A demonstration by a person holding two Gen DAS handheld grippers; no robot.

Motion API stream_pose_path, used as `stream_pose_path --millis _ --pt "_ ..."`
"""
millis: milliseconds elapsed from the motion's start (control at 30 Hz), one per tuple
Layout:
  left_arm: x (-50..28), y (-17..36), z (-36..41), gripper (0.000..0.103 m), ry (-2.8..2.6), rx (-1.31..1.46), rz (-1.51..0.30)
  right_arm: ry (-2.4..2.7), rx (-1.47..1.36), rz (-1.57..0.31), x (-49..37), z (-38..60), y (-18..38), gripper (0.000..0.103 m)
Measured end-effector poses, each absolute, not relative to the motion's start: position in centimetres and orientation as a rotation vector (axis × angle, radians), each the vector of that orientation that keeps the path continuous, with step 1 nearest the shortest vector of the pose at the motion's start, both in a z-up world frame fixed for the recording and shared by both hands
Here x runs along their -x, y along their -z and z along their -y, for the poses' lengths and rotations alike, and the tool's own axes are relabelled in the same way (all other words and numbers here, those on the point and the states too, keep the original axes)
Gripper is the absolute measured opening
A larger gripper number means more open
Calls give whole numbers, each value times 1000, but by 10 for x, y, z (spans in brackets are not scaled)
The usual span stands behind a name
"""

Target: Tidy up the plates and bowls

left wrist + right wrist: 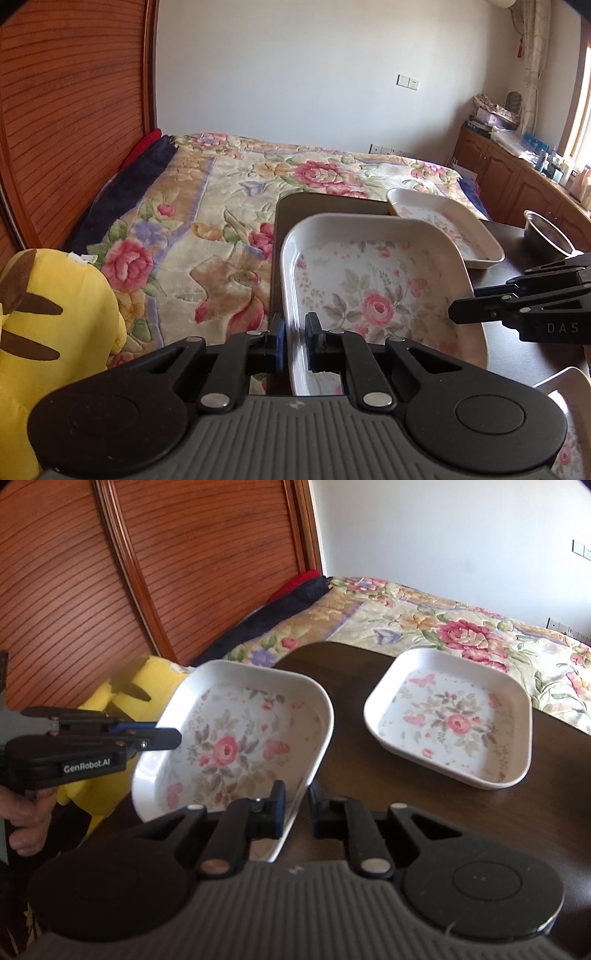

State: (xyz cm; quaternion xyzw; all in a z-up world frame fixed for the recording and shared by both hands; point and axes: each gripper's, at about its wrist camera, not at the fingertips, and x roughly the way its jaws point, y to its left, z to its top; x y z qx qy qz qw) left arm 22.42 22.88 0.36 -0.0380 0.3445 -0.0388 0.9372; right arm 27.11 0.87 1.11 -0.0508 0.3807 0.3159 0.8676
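Note:
A square white plate with a rose print (369, 280) (236, 746) hangs tilted above the dark brown table (351, 746). My left gripper (295, 343) is shut on its near rim, and in the right wrist view that gripper (173, 738) sits at the plate's left edge. My right gripper (297, 812) pinches the opposite rim; the left wrist view shows it (456, 312) at the plate's right edge. A second matching plate (443, 221) (454, 720) lies flat on the table further back. A metal bowl (546, 232) stands at the table's right side.
A yellow plush toy (55, 314) (155, 675) sits left of the table beside the bed with a floral blanket (221, 206). A slatted wooden panel (184, 572) rises behind. Another white rim (565, 380) shows at the lower right. A hand (26, 823) holds the left gripper's handle.

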Motion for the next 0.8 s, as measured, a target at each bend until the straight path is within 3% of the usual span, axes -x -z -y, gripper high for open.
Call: stream_pose_path --millis 800 --pt "-170 -45 -171 7 121 38 -594 -651 23 -700 -232 59 -35 10"
